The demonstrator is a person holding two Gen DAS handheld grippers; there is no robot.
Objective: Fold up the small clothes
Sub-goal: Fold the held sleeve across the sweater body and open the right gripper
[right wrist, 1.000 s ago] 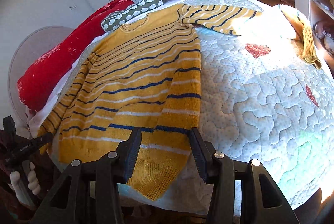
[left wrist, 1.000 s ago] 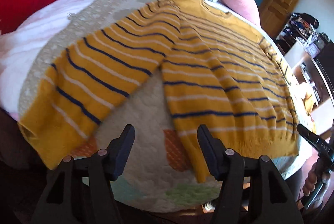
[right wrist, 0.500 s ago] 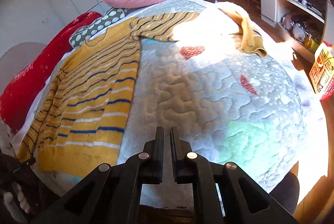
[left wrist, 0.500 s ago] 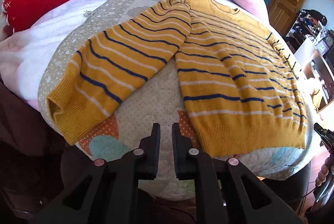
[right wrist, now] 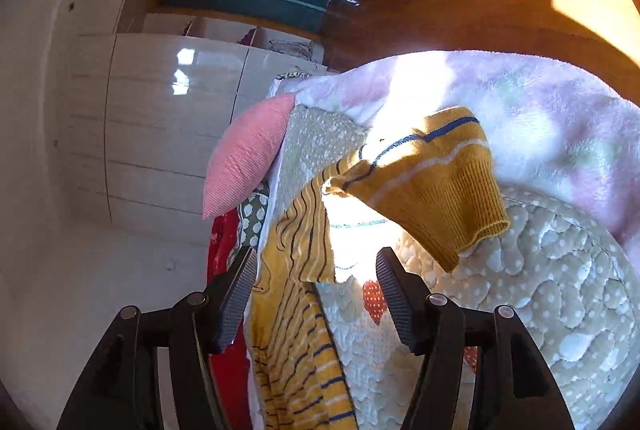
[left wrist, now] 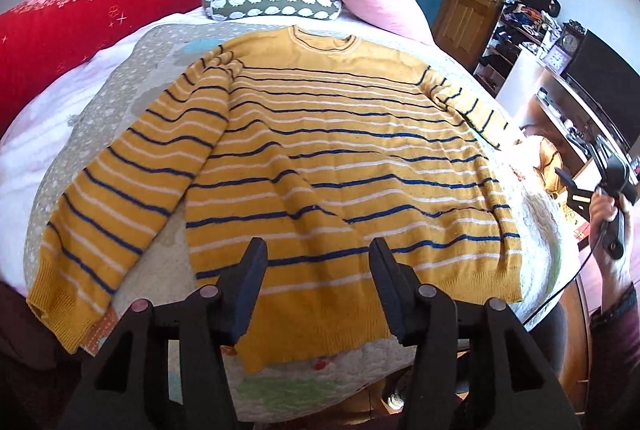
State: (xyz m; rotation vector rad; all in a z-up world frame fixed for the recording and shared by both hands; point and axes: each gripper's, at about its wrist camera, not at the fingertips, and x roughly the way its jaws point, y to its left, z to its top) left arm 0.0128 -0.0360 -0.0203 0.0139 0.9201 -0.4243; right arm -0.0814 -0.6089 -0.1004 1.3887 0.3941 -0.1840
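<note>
While the sweater [left wrist: 332, 165] lies flat and unfolded on the bed [left wrist: 120, 85], left gripper [left wrist: 316, 286] and right gripper [right wrist: 316, 294] are opening, both empty; all folds remain.

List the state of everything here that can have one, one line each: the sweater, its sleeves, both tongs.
Sweater: spread flat on the quilt, unfolded.
Near sleeve: laid out straight beside the body.
Far sleeve: cuff bent back, crumpled.
Left tongs: opening, holding nothing.
Right tongs: opening, empty, aimed at the far sleeve.
</note>
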